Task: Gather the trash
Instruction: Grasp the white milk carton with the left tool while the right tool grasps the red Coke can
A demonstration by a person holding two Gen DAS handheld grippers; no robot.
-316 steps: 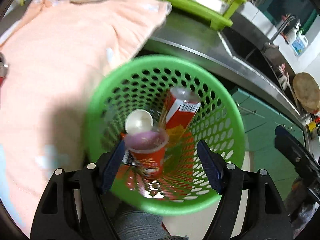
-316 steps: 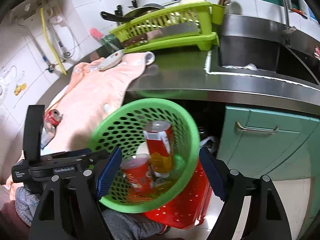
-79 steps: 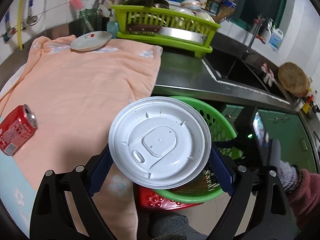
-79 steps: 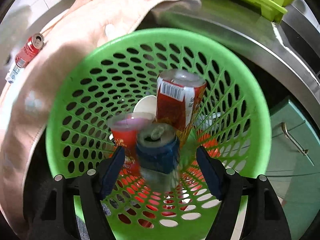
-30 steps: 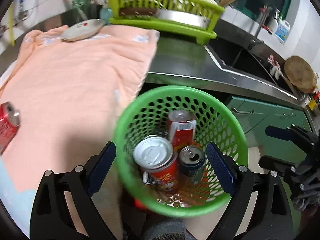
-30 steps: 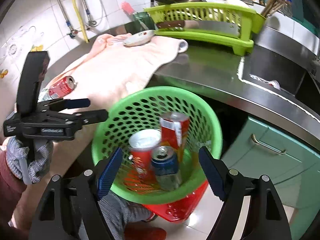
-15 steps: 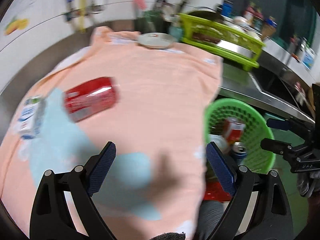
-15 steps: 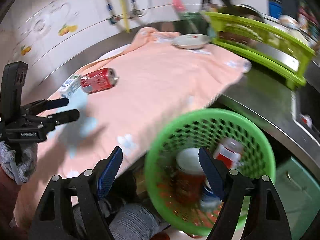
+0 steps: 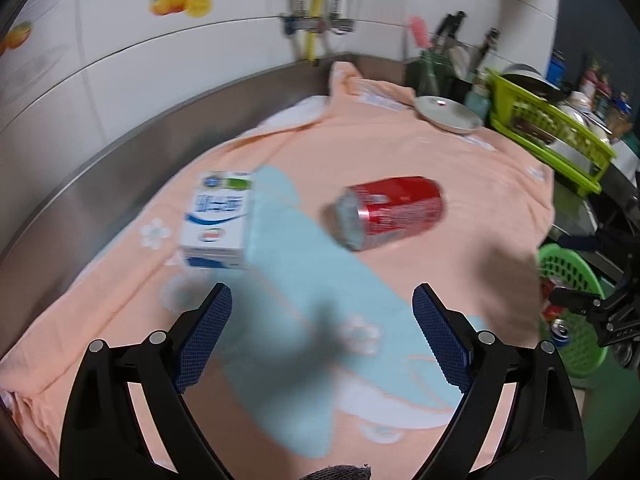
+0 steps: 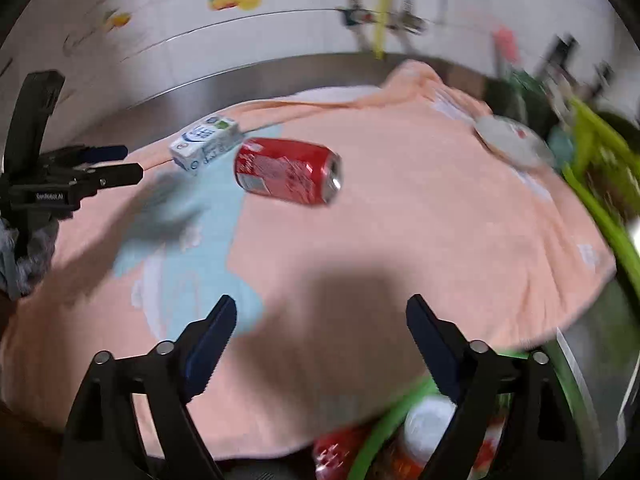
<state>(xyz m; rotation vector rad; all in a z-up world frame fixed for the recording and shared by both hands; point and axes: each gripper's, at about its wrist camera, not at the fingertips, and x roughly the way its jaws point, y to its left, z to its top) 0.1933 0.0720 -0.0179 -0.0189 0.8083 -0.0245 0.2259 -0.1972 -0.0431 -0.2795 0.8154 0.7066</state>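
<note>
- Hanging over the counter, the left gripper (image 9: pixel 322 336) has its black arms spread wide, the blue ridged pads (image 9: pixel 438 340) well apart with nothing between them and touching nothing.
- The right gripper (image 10: pixel 320 338) is likewise empty; its jaws have just been opening and now stand wide, with only cloth showing in the gap.
- Under both lies a soft peach towel (image 9: pixel 460 184) with a pale blue band and white flower shapes, draped over the counter's edge.
- At the lower right, below the towel's edge, sits a round green basket (image 9: pixel 576 276) of perforated plastic; cans show inside it, and in the right wrist view a white-lidded red cup (image 10: pixel 428 428) too, though blurred.
- Farther out on the towel, a red drink can (image 9: pixel 394 210) lies on its side, a smooth metal cylinder with a silvery end, well apart from both grippers.
- Just beside it rests a small white and blue carton (image 9: pixel 218 222), a boxy cardboard shape at the edge of the blue band.
- Beyond, a shallow white dish (image 9: pixel 446 114) sits on the towel's far end, next to a lime-green slatted dish rack (image 9: pixel 548 132).
- At the back, a steel upstand meets glossy white wall tiles (image 9: pixel 120 60) with fruit stickers.
</note>
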